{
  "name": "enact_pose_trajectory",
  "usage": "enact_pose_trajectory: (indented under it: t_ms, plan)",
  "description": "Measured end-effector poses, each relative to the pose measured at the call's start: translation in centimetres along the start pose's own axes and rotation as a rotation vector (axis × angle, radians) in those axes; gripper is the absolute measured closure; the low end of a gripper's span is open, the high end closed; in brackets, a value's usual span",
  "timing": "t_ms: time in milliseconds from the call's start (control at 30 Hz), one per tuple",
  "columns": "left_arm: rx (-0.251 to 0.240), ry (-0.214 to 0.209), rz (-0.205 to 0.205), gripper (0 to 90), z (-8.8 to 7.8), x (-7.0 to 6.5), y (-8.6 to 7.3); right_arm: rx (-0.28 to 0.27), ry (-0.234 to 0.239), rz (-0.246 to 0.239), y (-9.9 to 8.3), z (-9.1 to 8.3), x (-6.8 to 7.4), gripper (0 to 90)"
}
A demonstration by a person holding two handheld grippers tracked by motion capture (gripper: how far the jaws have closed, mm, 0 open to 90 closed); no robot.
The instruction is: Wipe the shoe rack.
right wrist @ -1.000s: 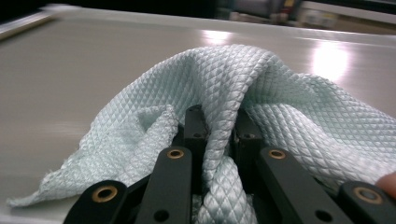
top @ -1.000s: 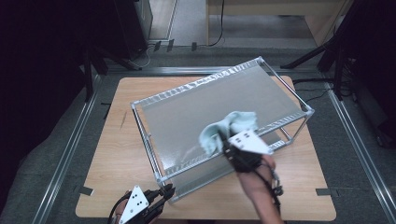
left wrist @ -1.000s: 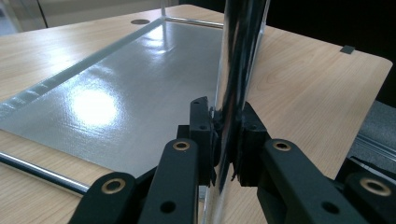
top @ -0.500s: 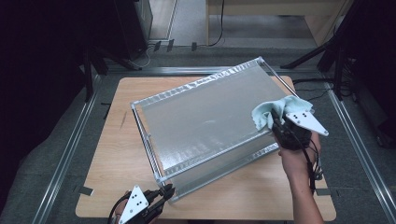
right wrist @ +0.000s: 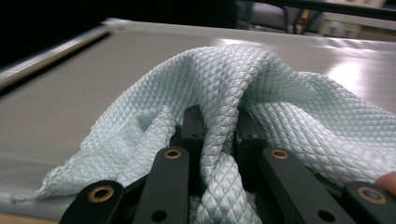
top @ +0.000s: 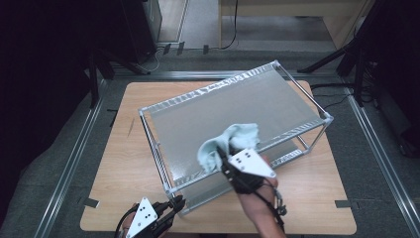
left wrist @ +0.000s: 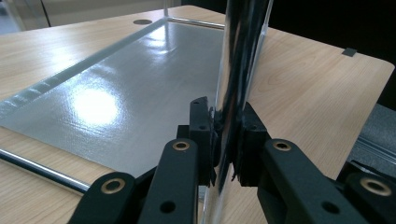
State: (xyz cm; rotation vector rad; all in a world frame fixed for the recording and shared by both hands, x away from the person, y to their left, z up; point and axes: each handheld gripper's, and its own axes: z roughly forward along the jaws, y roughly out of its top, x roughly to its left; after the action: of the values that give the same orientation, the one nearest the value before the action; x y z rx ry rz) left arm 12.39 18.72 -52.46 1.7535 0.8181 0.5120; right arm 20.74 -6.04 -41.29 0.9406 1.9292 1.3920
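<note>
A pale blue-green cloth (top: 229, 145) with a quilted diamond weave lies bunched on the grey top shelf (top: 233, 111) of a two-tier metal rack (top: 317, 110), toward the near long edge of that shelf. In the right gripper view the cloth (right wrist: 261, 93) rises in a thick fold between the two black jaws, which are closed tight on it; loose ends spill to both sides and rest on the smooth shelf surface (right wrist: 70, 88).

The right gripper (top: 233, 163) reaches in from below in the high view, its grey three-cornered plate (top: 251, 162) facing up, and a hand (top: 257, 196) holds it, with a cable trailing along the forearm. A fingertip shows at the lower right corner of the right gripper view.

The rack sits at an angle on a light wooden table (top: 124, 148), its long sides running from near left to far right. Chrome posts stand at its corners, and a lower shelf (top: 292, 148) shows beneath the upper one at the right end.

The left gripper (top: 171, 208) is at the near left corner of the rack, at the table's front edge. In the left gripper view its jaws are clamped on a chrome corner post (left wrist: 236, 79), the pads pressed against it from both sides. Beyond the post the glossy grey lower shelf (left wrist: 116, 102) stretches away over the wooden table (left wrist: 303, 88), with a thin chrome rail (left wrist: 42, 170) along its near edge.

Dark floor and metal floor rails (top: 74, 148) surround the table.
</note>
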Motion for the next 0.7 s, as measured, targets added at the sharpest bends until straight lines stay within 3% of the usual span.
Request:
enact_pose_trajectory:
  t_ms: [100,133,167,267,300,433,700]
  plan:
    - [-0.001,0.002,0.0,81.0,0.0,0.0,0.0,-0.006,0.056,-0.016,0.2,0.2,2.4,79.1]
    - [-0.001,0.002,0.0,81.0,0.0,0.0,0.0,-0.006,0.056,-0.016,0.2,0.2,2.4,79.1]
    - [-0.001,0.002,0.001,81.0,0.0,0.0,0.0,-0.005,0.081,-0.046,0.3,0.3,3.5,79.0]
    - [0.0,0.004,0.006,81.1,0.0,0.0,0.0,0.005,0.097,-0.074,0.6,0.3,3.2,78.1]
    - [-0.001,0.004,0.004,81.1,0.0,0.0,0.0,0.008,0.104,-0.062,0.6,0.4,2.7,78.2]
    - [0.0,0.004,0.009,81.2,0.0,0.0,0.0,0.008,0.028,-0.033,0.2,0.1,-0.5,78.6]
    - [0.001,0.009,0.009,81.2,0.0,-0.1,0.0,0.002,-0.157,0.072,-0.6,-1.1,-9.8,78.1]
